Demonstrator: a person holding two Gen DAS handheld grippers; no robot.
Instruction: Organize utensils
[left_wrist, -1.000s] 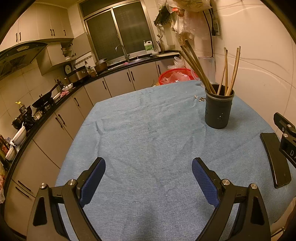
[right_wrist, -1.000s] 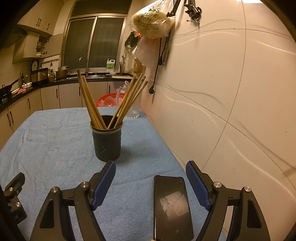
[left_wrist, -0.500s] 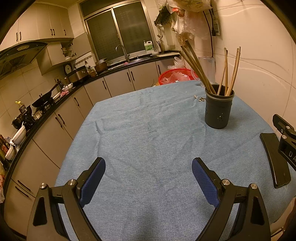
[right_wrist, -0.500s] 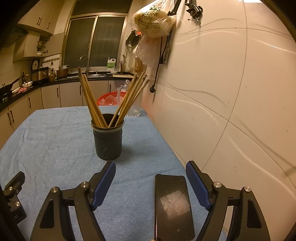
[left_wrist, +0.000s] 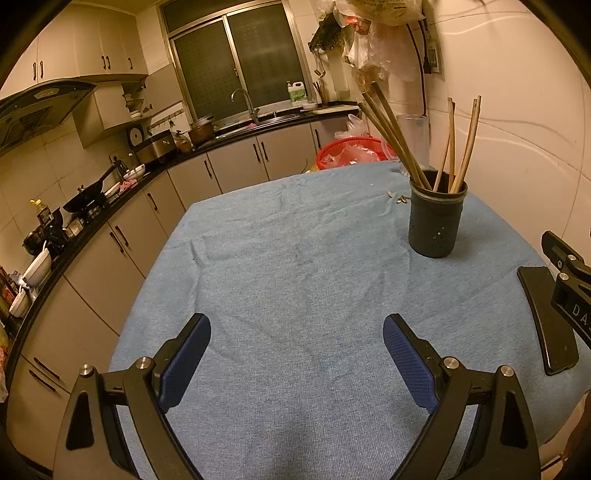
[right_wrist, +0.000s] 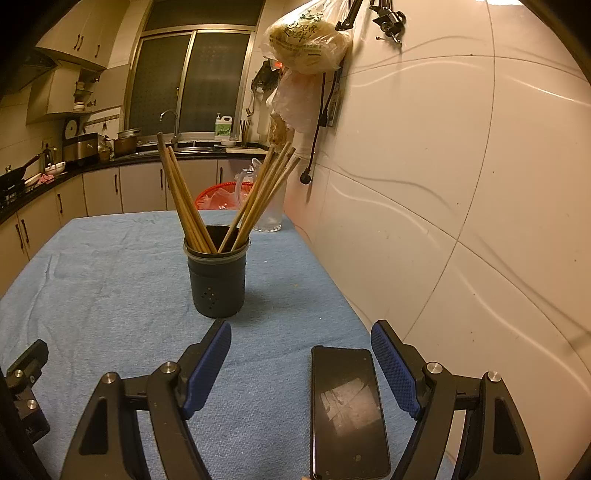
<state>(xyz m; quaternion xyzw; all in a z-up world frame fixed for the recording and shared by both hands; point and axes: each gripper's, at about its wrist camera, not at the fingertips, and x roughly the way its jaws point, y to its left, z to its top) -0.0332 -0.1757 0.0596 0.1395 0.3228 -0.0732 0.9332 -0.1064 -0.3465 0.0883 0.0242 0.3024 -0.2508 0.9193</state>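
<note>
A dark cylindrical holder stands upright on the blue tablecloth near the wall. Several wooden chopsticks lean out of it in two bunches. My left gripper hovers open over bare cloth, well short and left of the holder. Open as well, my right gripper sits just in front of the holder with nothing pressed between its blue pads. Part of the right gripper's body shows at the right edge of the left wrist view.
A black phone lies flat on the cloth between the right gripper's fingers, near the white wall. A clear jug and red basket stand at the table's far end. Kitchen counters run along the left.
</note>
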